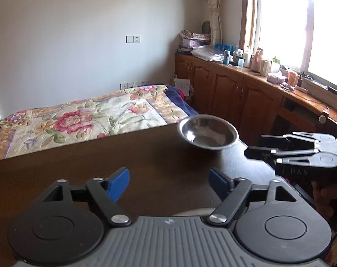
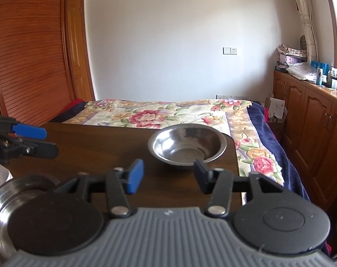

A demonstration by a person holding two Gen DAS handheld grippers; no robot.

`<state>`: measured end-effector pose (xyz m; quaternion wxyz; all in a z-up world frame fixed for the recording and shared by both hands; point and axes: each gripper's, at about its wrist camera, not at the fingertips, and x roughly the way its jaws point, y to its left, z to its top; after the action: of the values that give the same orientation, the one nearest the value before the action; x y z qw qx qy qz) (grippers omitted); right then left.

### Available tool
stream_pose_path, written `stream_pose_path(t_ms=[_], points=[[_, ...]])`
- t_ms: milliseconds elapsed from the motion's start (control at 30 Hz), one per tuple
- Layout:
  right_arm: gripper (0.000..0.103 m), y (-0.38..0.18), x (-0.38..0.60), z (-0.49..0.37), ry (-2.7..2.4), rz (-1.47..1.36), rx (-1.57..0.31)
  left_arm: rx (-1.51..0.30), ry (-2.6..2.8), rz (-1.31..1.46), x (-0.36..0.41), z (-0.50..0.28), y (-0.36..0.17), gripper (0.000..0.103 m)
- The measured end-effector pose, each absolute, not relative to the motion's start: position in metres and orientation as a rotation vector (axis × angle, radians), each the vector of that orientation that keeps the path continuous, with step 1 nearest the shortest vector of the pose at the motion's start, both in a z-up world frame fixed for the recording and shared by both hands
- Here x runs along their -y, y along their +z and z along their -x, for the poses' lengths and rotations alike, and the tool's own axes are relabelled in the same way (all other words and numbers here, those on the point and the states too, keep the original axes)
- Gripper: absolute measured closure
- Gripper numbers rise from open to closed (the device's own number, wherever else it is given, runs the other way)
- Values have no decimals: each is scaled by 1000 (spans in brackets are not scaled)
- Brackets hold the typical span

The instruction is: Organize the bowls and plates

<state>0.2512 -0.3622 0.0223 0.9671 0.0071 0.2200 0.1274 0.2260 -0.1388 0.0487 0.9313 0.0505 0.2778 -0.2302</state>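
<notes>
**Left wrist and right wrist views: both grippers empty over the dark table**

Left wrist view shows the left gripper (image 1: 169, 183) held above the dark wooden table (image 1: 101, 166), its blue-padded fingers spread wide with nothing between them. A steel bowl (image 1: 208, 131) sits upright on the far right corner of the table, well ahead of the fingers and apart from them. To the right, the right gripper (image 1: 255, 145) appears side-on near the table's right edge, close to the bowl but not touching it.

From the right wrist view, the right gripper (image 2: 168, 174) is also spread wide and empty. The steel bowl (image 2: 187, 143) lies just beyond its fingertips, slightly right of centre, near the far right corner of the table (image 2: 97, 142); whether the right finger touches the bowl's near rim I cannot tell. At the lower left, partly hidden by the gripper body, sits a steel plate (image 2: 3, 202) with a raised rim. The left gripper (image 2: 41, 141) reaches in from the left edge, above the table. Behind the table lies a bed (image 2: 168, 113) under a floral cover.
</notes>
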Motion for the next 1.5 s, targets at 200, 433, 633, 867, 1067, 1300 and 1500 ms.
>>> stream_pose_path(t_ms=[200, 433, 633, 867, 1067, 1300, 1500], points=[[20, 22, 371, -262, 239, -14, -427, -538, -459, -106, 145, -235, 55, 4], [19, 24, 375, -279, 232, -6, -417, -530, -464, -110, 154, -246, 59, 1], [13, 24, 380, -292, 216, 3, -417, -533, -468, -123, 168, -264, 58, 1], [14, 19, 389, -308, 197, -12, -441, -550, -484, -158, 185, -284, 56, 4], [29, 8, 397, -319, 184, -40, -480, -597, -496, -172, 195, -302, 46, 21], [49, 1, 408, -326, 175, -107, -519, -684, -527, -149, 209, -321, 35, 39], [58, -1, 412, -330, 184, -120, -535, -759, -549, -115, 223, -339, 27, 49]])
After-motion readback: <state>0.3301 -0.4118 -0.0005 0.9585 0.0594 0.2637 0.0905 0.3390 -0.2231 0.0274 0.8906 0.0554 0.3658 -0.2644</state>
